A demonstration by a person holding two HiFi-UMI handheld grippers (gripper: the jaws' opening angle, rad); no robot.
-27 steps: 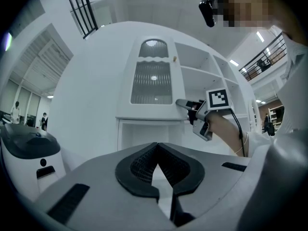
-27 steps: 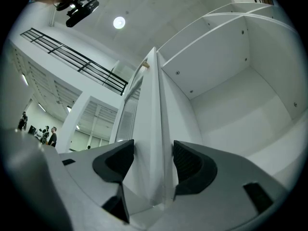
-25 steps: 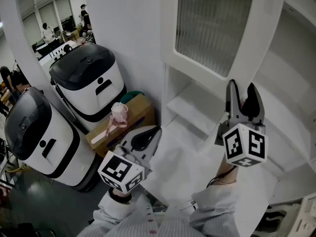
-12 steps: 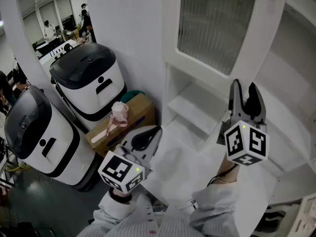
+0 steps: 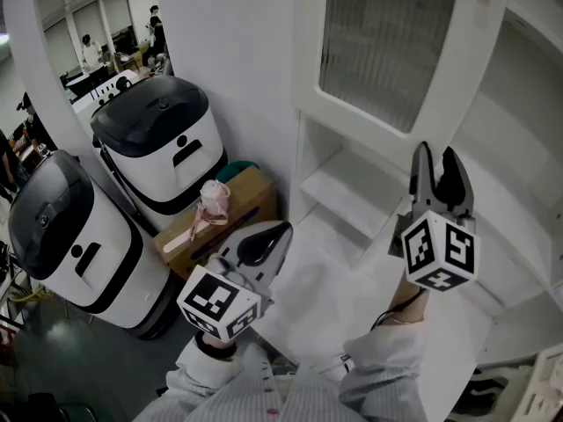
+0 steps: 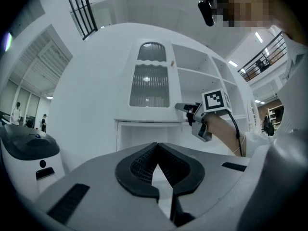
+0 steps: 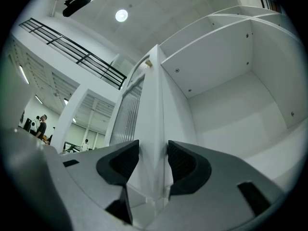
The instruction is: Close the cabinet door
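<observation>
Your right gripper (image 5: 437, 158) has just been closing on the free edge of the door (image 5: 387, 51), which stands open; the pads meet both faces. Grip squarely, then swing it steadily toward the cabinet (image 5: 528, 130). Your left gripper (image 5: 271, 236) hangs low, jaws together, empty.

Right gripper (image 5: 437, 161): raised, tipped slightly upward, jaws just closing, pads on cabinet door (image 7: 153, 109) edge. Left gripper (image 5: 264, 240): lower, level, jaws together, empty
</observation>
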